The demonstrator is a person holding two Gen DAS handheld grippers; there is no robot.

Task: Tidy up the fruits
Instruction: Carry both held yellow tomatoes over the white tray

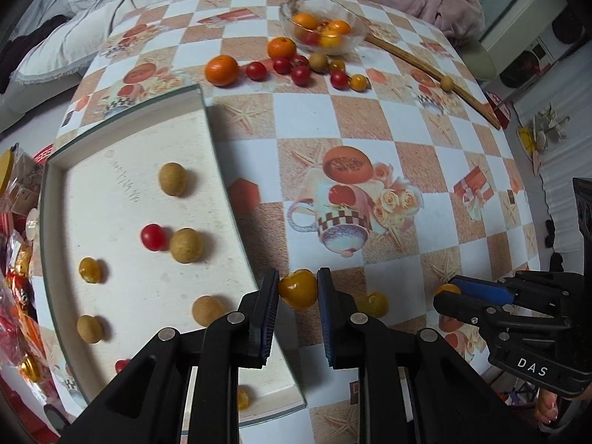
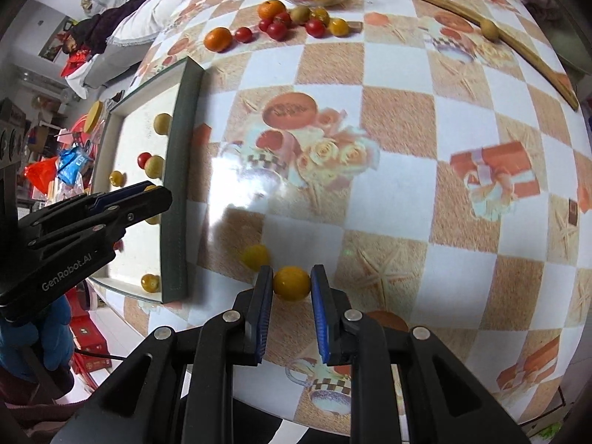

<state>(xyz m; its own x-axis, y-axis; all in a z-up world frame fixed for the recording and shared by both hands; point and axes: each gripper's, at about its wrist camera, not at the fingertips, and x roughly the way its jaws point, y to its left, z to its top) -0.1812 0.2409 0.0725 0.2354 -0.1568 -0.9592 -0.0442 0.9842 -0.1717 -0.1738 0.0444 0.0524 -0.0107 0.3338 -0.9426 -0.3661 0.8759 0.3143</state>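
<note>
My left gripper (image 1: 298,290) is shut on a yellow tomato (image 1: 299,289), held just right of the white tray (image 1: 111,170). The tray holds several tan longans, a red tomato (image 1: 152,236) and yellow tomatoes. A second yellow tomato (image 1: 373,304) lies on the table beside it. My right gripper (image 2: 292,284) is shut on another yellow tomato (image 2: 292,283) near the table's front edge; it also shows in the left wrist view (image 1: 449,292). The loose yellow tomato (image 2: 255,257) lies just left of it. The left gripper (image 2: 155,194) shows over the tray's edge (image 2: 181,185).
A glass bowl (image 1: 349,42) with oranges and tomatoes stands at the far side. Oranges (image 1: 222,70), red tomatoes (image 1: 300,74) and a longan lie in front of it. A wooden stick (image 1: 433,72) with a longan (image 1: 447,83) lies at the far right. Packets clutter the left.
</note>
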